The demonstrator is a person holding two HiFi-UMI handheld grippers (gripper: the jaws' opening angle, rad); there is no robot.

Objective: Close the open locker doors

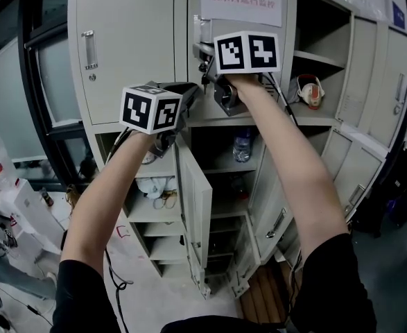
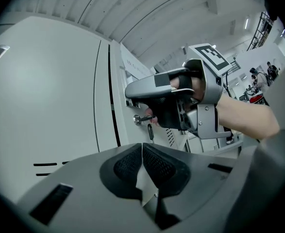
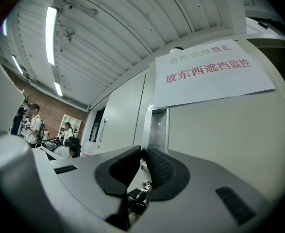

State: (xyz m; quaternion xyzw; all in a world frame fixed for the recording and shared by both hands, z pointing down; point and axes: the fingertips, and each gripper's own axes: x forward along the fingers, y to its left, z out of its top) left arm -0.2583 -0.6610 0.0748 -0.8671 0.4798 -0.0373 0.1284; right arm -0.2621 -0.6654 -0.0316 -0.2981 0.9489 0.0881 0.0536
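Where the grey locker bank [image 1: 181, 33] fills the head view, you can count its doors. Two upper doors lie flush: the left one [image 1: 130, 47] with a vertical handle, and the middle one [image 3: 225, 130], which carries one paper notice [image 1: 242, 0] in Chinese print. At least four doors stand open. Two lower ones swing out towards you, one in the middle [image 1: 197, 200] and one just right of it [image 1: 274, 207]. Two more hang open at the far right, an upper [image 1: 399, 82] and a lower [image 1: 361, 168].

Both your arms reach up and forward at the bank. Your left forearm [image 1: 102, 200] rises from the lower left, and your right forearm [image 1: 293, 172] runs steeply up to the middle door. Each gripper shows one marker cube, two in all: the left cube [image 1: 151, 108] sits lower, and the right cube [image 1: 247, 52] higher, just under the notice.

Your left gripper [image 2: 142, 147] points at the upper doors near their seam. Its jaws are pressed together at the tips, with nothing between them. Your right gripper [image 3: 143, 152] is against the middle door below its recessed handle. Its jaws are drawn in to a thin slit, and one small key [image 3: 143, 186] on its ring sits between the lower edges of the pads. The left gripper view shows that key standing out of the door's lock.

One clear bottle [image 1: 243, 146] stands on a shelf in the open compartment below the middle door.
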